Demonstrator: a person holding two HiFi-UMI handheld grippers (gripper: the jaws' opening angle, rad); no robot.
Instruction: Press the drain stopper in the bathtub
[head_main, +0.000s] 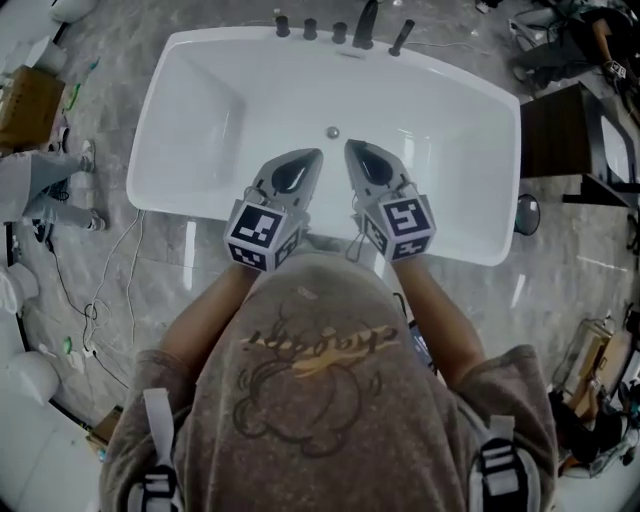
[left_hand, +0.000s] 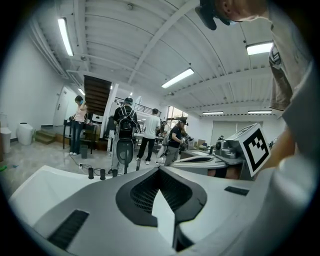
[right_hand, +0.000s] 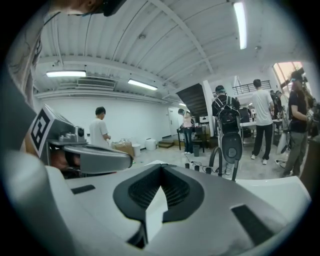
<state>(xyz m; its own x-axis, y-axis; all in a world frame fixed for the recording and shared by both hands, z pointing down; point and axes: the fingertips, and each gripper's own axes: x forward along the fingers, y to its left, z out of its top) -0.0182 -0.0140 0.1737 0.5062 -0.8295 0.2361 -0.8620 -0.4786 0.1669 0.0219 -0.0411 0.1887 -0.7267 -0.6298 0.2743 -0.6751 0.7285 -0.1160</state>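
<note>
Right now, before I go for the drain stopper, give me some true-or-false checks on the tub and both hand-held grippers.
The left hand-held gripper is pressing the drain stopper. False: its tip is short of it, not touching.
Both it and the right hand-held gripper have jaws together, holding nothing. True.
The bathtub is full of water. False: no water shows.
The tap fittings stand on the tub's far rim. True.

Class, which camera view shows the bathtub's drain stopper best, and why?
The head view: the drain stopper lies unobstructed on the floor of the bathtub. Both gripper views aim too high and miss it.
</note>
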